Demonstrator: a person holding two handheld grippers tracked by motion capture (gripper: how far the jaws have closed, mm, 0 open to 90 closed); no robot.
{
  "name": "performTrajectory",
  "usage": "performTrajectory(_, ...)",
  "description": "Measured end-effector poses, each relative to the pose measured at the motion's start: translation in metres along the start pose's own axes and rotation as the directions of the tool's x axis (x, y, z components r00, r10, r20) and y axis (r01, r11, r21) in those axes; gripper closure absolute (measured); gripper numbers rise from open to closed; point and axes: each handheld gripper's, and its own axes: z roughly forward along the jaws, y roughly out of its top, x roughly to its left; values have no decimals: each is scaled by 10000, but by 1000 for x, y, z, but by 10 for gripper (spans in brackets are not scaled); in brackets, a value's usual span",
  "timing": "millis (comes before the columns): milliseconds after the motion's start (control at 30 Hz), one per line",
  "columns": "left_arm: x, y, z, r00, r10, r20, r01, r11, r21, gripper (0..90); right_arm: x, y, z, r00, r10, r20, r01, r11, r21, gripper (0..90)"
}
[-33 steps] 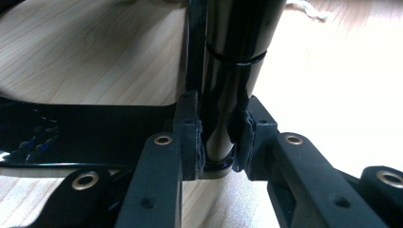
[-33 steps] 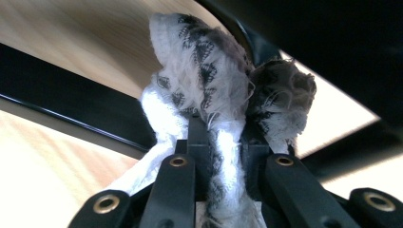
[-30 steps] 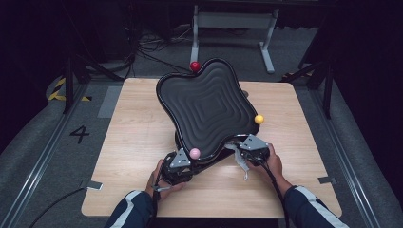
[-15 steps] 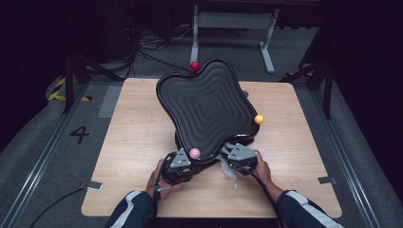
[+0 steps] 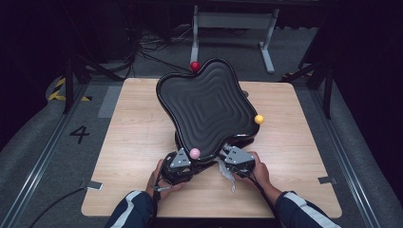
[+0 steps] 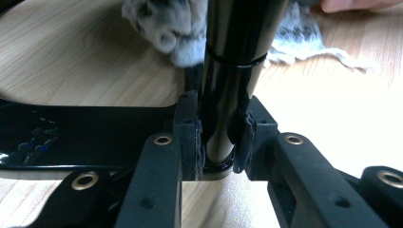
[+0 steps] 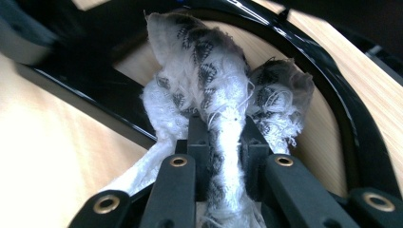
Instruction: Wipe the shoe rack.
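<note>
A light wooden table [image 5: 142,137] with rounded corners stood on a grey floor [image 5: 43,142]. On it rested the black frame [image 6: 71,133] of a stand that carried a tilted, wavy black tray [image 5: 209,102]. A frayed white cloth [image 5: 228,173] lay on the wood near the front edge.

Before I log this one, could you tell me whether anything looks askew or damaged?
The black wavy tray is steeply tilted on its stand, not level. The white cloth in the right gripper is frayed, with loose threads. Nothing looks spilled.
</note>
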Motion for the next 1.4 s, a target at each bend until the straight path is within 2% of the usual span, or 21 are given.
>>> performTrajectory(200, 0, 0, 0, 10000, 24, -12, -24, 10000, 6, 726, -26, -13, -3, 9962, 459, 745, -493, 9978, 449, 793)
performTrajectory(367, 0, 0, 0, 10000, 36, -29, -36, 10000, 61, 721, -49, -30, -9, 9827, 852, 1646, -965, 9934, 623, 793)
performTrajectory(567, -1, 0, 0, 10000, 51, -4, -51, 10000, 21, 720, -60, -36, -10, 9772, 880, 1933, -1056, 9910, 824, 793)
performTrajectory(667, -1, 0, 0, 9999, 115, -7, -115, 9999, 37, 719, -63, -38, -10, 9749, 923, 2027, -1095, 9911, 758, 793)
performTrajectory(733, -1, 0, 0, 9999, 121, 32, -121, 9999, 2, 718, -67, -39, -10, 9742, 990, 2029, -1173, 9898, 803, 793)
performTrajectory(967, -1, 0, 0, 9999, 122, 119, -122, 9999, -14, 718, -68, -40, -10, 9733, 1025, 2054, -1212, 9894, 805, 793)
performTrajectory(1067, -1, 0, 0, 9998, 104, 155, -104, 9999, 5, 718, -66, -39, -10, 9757, 1131, 1879, -1288, 9890, 733, 793)
performTrajectory(1167, -1, 0, 1, 9998, 113, 164, -113, 9999, 9, 719, -61, -36, -10, 9804, 1157, 1596, -1271, 9898, 637, 793)
performTrajectory(1267, 0, 0, 0, 9998, 150, 162, -150, 9999, 38, 719, -53, -31, -8, 9857, 914, 1416, -998, 9936, 533, 793)
performTrajectory(1333, -1, 0, 1, 9998, 122, 153, -122, 9999, -3, 719, -48, -29, -8, 9875, 914, 1282, -983, 9939, 493, 793)
performTrajectory(1400, -1, 0, 1, 9999, 122, 89, -122, 9999, -5, 693, -45, -27, -7, 9893, 863, 1178, -922, 9947, 454, 794)
